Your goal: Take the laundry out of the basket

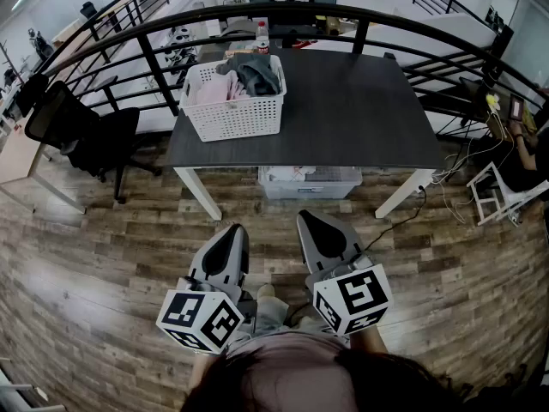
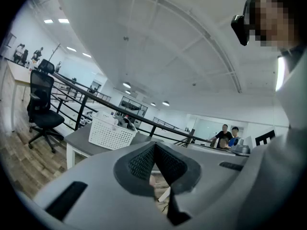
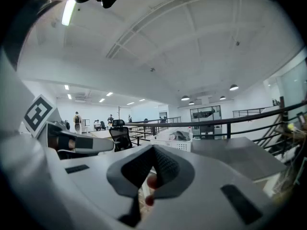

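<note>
A white laundry basket (image 1: 232, 114) stands on the left part of a dark table (image 1: 360, 118), filled with pink and grey laundry (image 1: 244, 77). Both grippers hang close to my body, well short of the table and above the floor. My left gripper (image 1: 230, 240) is shut with nothing between its jaws. My right gripper (image 1: 319, 230) is shut and empty too. In the left gripper view the basket (image 2: 111, 133) sits ahead to the left, beyond the closed left gripper (image 2: 154, 147). In the right gripper view the basket (image 3: 176, 139) lies far ahead past the closed right gripper (image 3: 153, 151).
A clear storage bin (image 1: 309, 181) sits under the table. A black office chair (image 1: 81, 131) stands to the left. A curved black railing (image 1: 283, 11) runs behind the table. Cables (image 1: 455, 166) trail on the wood floor at the right. Two people (image 2: 229, 135) stand in the distance.
</note>
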